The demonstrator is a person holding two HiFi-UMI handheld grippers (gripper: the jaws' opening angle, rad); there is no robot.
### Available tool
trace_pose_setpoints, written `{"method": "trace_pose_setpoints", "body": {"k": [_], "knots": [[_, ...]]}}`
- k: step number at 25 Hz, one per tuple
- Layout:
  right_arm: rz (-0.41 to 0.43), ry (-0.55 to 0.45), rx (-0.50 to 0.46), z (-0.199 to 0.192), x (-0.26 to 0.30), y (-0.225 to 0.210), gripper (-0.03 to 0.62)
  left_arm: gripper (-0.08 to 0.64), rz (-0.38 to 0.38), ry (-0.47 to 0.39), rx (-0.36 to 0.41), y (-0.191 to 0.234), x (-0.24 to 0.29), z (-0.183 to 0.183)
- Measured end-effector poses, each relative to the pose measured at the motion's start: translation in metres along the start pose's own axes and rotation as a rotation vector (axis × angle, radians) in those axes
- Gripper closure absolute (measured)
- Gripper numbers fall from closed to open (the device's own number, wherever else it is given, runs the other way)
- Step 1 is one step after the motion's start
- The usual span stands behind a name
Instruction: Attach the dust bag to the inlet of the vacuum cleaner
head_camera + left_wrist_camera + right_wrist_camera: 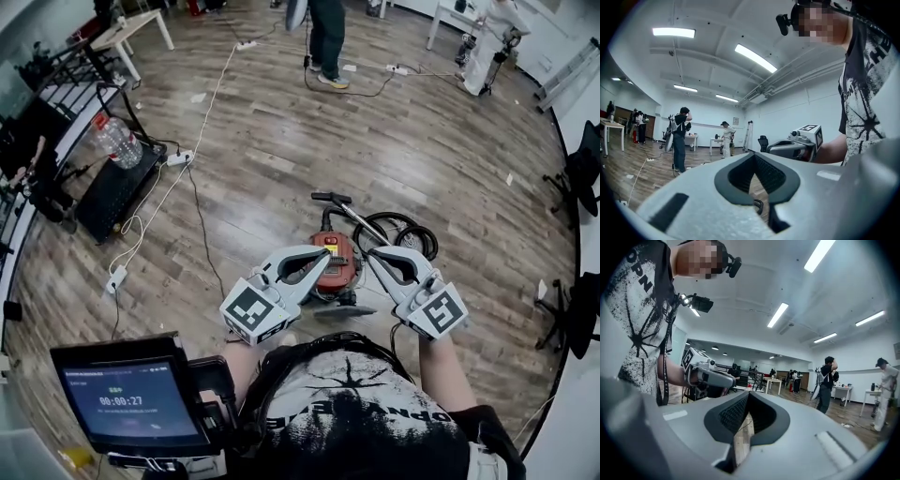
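The red and black vacuum cleaner sits on the wooden floor just in front of me, its black hose coiled at its right and a handle behind it. No dust bag shows in any view. My left gripper and right gripper are held level above the vacuum, tips pointing toward each other. Both are shut with nothing between the pads. The left gripper view shows its own shut jaws and the right gripper opposite. The right gripper view shows its shut jaws and the left gripper.
A black cart with a water bottle stands at the left, with white cables and power strips on the floor. A screen sits at lower left. People and tables stand at the far end; chairs line the right.
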State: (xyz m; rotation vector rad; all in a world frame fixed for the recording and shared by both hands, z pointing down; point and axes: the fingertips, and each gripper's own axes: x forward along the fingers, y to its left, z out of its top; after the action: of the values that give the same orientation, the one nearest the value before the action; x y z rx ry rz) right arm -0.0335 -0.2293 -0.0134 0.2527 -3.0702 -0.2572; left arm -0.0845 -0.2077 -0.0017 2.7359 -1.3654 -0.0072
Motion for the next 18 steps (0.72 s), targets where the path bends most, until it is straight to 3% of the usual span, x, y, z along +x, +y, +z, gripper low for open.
{"method": "trace_pose_setpoints", "body": {"k": [5, 18], "knots": [[-0.035, 0.017, -0.009, 0.016, 0.021, -0.002, 0.588, 0.557, -0.021, 0.006, -0.001, 0.02, -0.014, 0.019], [-0.098, -0.012, -0.056, 0.007, 0.031, 0.026, 0.588, 0.557, -0.079, -0.003, 0.043, 0.014, -0.036, -0.002]]}}
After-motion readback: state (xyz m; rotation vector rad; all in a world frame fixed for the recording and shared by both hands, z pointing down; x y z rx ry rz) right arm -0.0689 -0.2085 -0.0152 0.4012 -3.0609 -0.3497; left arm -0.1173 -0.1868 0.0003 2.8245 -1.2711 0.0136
